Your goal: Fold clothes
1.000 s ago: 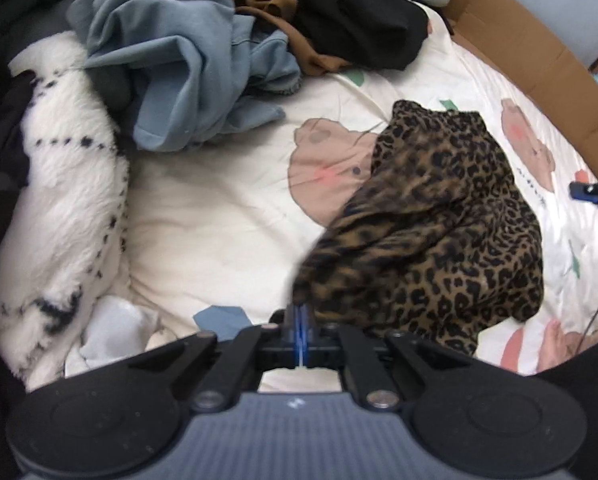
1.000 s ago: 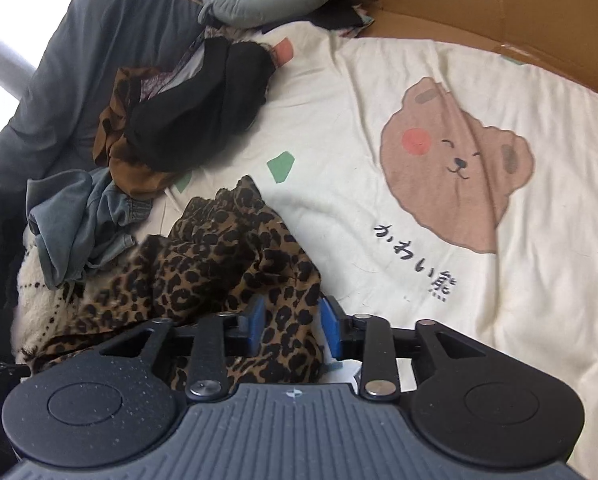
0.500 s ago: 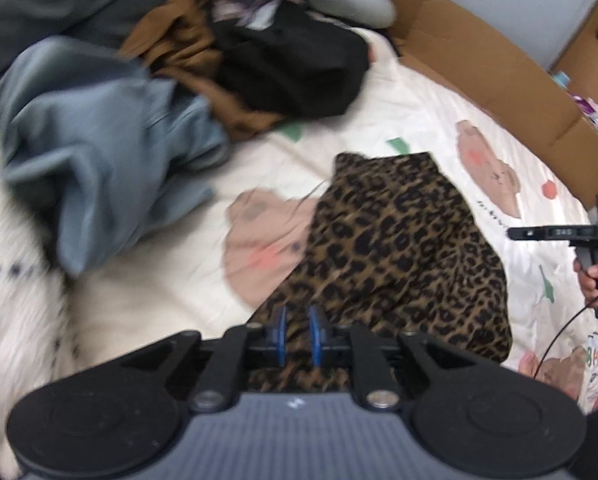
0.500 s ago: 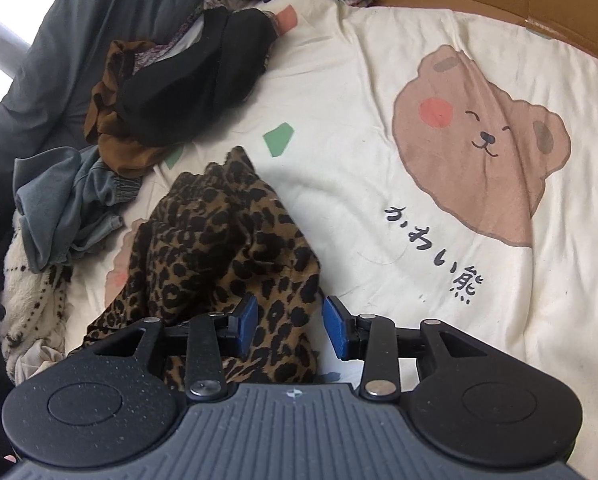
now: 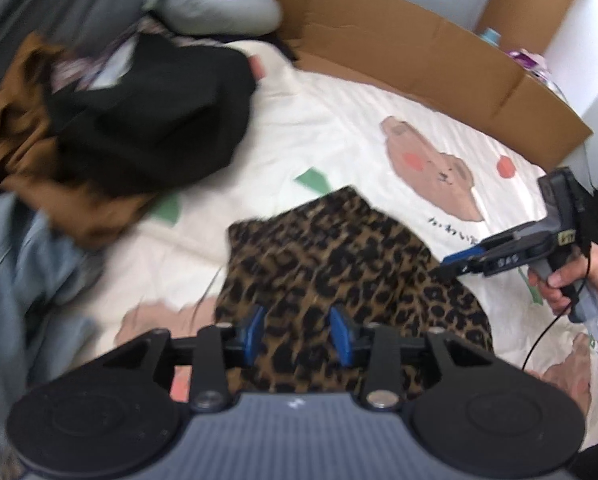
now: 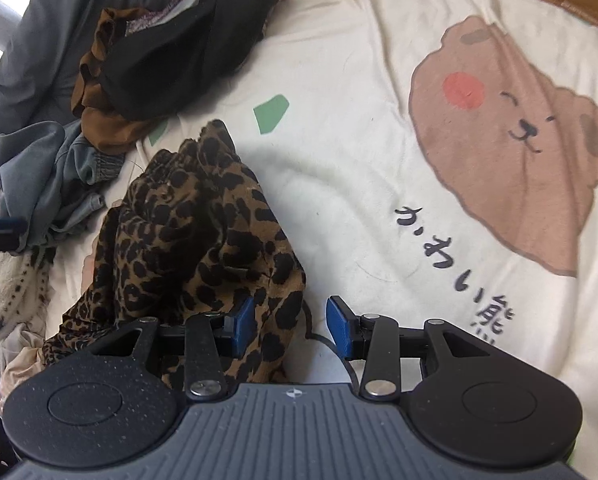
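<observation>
Step in hand: both grippers are letting go of the brown-and-black leopard-print soft garment (image 5: 339,264), which is lying crumpled on the cream bear-print bedsheet (image 5: 339,128); the laying-out stage seems to be finishing, with no fold made yet.
Pile left of the garment: a faded blue-grey denim piece (image 6: 47,168), a rust-brown rumpled cloth (image 6: 99,112) and a black bunched garment (image 6: 179,52) are waiting, apart from the leopard print.
Left gripper (image 5: 297,334): its jaws are opening over the near edge of the leopard garment; cloth is showing between the blue pads, which are not pressing on it.
Garment look: it is sitting bunched, thin and floppy, with ridges running away toward a small green patch on the sheet; no hem or sleeve can be told apart.
Right gripper (image 6: 291,326): its jaws are opening at the garment's right-hand corner; one pad is sitting against the cloth, the other over bare sheet, so it is released.
Next move, as a judgement: the garment is needing spreading flat, so each gripper should be finding a clear edge to pinch and pull outward.
</observation>
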Tool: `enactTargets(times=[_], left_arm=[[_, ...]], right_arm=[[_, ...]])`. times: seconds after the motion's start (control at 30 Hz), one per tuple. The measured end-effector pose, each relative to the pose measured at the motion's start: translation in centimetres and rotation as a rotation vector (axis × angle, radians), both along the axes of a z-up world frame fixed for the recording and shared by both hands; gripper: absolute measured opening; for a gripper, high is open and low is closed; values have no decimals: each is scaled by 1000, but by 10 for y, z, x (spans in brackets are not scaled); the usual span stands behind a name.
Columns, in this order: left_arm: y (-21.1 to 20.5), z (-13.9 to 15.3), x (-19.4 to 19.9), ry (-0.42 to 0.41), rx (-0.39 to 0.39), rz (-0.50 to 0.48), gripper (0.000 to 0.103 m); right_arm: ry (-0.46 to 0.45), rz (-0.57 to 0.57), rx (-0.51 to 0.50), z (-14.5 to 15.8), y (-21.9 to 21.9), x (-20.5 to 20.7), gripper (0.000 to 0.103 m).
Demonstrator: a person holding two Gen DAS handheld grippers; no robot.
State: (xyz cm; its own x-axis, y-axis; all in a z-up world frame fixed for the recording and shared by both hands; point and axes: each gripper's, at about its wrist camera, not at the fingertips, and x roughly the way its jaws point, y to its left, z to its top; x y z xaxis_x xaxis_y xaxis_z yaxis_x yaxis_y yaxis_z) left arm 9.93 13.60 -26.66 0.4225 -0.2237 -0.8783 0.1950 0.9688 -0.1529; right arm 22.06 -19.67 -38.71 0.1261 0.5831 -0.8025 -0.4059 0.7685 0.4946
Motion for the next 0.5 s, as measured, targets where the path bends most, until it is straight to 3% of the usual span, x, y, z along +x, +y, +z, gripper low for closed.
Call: enactTargets(times=[0.13, 0.23, 0.37, 0.5], left_arm=[[-22, -12, 25, -25, 3, -91, 44], [-43, -21, 39, -41, -1, -186, 53], [-71, -34, 47, -38, -5, -321, 54], [-94, -53, 48, -28, 61, -458, 54]], right_arm=[[15, 1, 10, -7, 4, -1, 47], [22, 1, 16, -10, 7, -3, 47], [23, -5, 24, -12, 10, -2, 47], [10, 12, 43, -12, 15, -2, 47]])
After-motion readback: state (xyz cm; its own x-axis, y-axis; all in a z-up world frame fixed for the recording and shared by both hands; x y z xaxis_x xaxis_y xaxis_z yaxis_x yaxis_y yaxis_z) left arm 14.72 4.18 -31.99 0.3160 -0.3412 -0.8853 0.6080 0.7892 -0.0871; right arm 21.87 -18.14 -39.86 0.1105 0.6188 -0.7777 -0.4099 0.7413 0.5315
